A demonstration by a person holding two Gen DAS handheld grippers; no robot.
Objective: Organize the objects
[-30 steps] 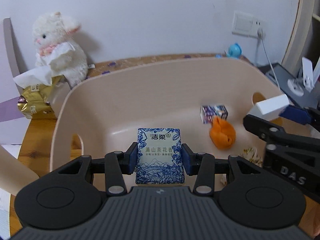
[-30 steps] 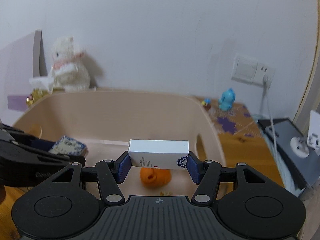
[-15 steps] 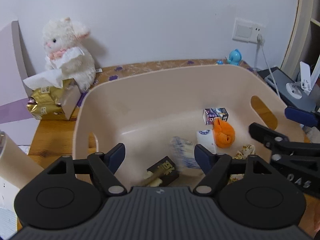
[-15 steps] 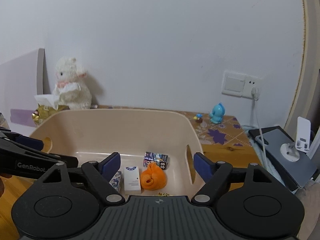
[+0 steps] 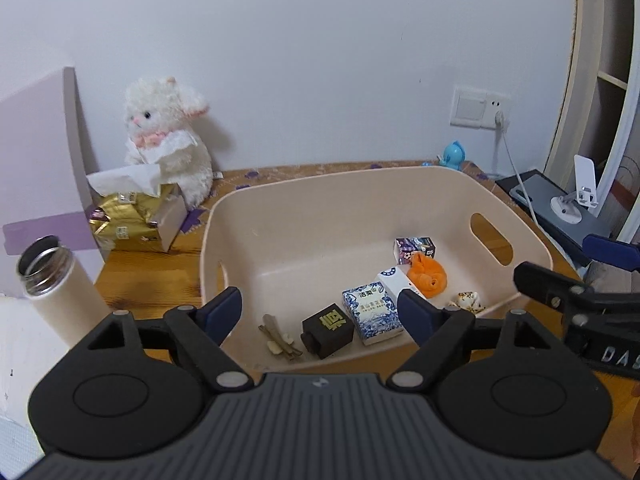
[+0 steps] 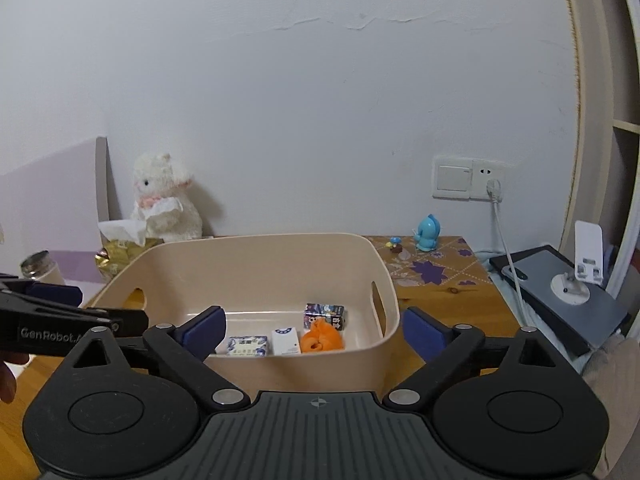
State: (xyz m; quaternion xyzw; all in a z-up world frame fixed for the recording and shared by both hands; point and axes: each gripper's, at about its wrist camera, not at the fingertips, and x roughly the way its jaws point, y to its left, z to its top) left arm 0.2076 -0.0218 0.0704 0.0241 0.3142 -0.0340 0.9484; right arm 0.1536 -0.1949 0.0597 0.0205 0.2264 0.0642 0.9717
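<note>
The blue-and-white tissue pack (image 5: 373,311) lies flat on the floor of the beige bin (image 5: 256,216), its long side running toward the back wall, just beside the white box (image 5: 394,281) and the black box with a gold sign (image 5: 328,330). Both tongs are empty and opening wider — the left gripper (image 5: 320,312) and the right gripper (image 6: 314,330) hang above the bin's near rim. White letters on the left one read "GenRobot" — on the right, "DAS".

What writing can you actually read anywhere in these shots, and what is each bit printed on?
"GenRobot.A", cut off after that: side of the left gripper.
"DAS", cut off by the picture edge: side of the right gripper.
One gold character on the black box: not legible.
Blue-and-white tissue pack: Chinese characters, too small to read.
White box, small patterned box, gold tissue pack: print too small.
</note>
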